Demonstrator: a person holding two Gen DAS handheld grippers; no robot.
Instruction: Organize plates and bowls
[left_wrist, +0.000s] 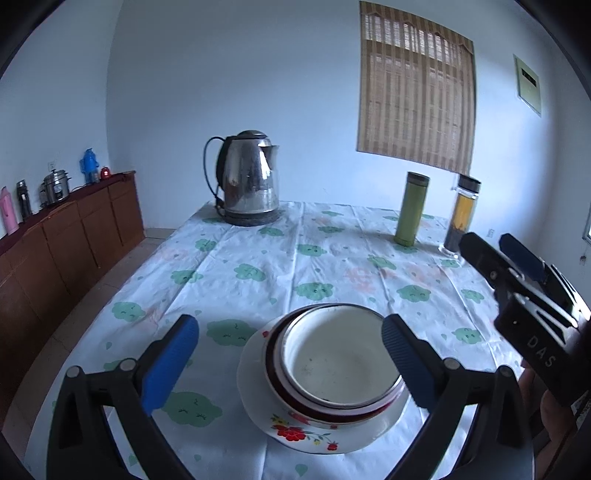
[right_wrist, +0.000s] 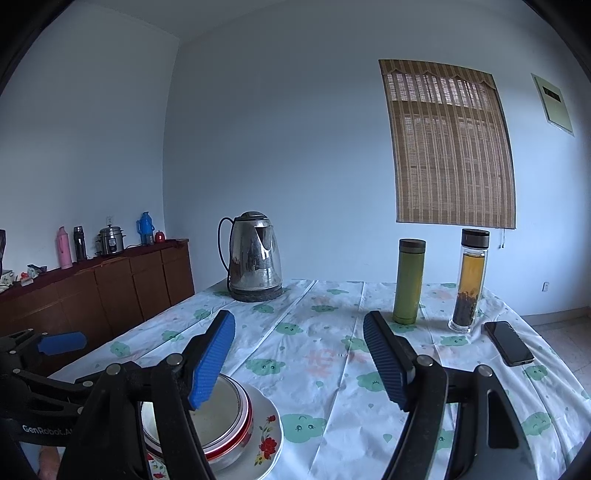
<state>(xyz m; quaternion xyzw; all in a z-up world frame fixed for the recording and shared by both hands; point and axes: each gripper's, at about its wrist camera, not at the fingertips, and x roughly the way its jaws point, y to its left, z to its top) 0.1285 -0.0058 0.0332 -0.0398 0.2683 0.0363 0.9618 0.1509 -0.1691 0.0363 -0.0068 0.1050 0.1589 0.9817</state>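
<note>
both tools wide, empty: left tool (left_wrist: 290, 356) straddles bowls (left_wrist: 341, 360) nested on plate (left_wrist: 295, 432); right tool (right_wrist: 299, 360) idle. risk: off-centre grip tips stack.

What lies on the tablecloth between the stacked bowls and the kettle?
Nothing: between the stacked bowls and the kettle only bare tablecloth shows, clearest in the left wrist view.

Left wrist view: close above the stacked bowls (left_wrist: 341, 363) near the table's (left_wrist: 258, 266) front edge, tilted down, facing the far wall. Right wrist view: just right, flatter. Shared: bowls, kettle (right_wrist: 255, 256), both bottles.
</note>
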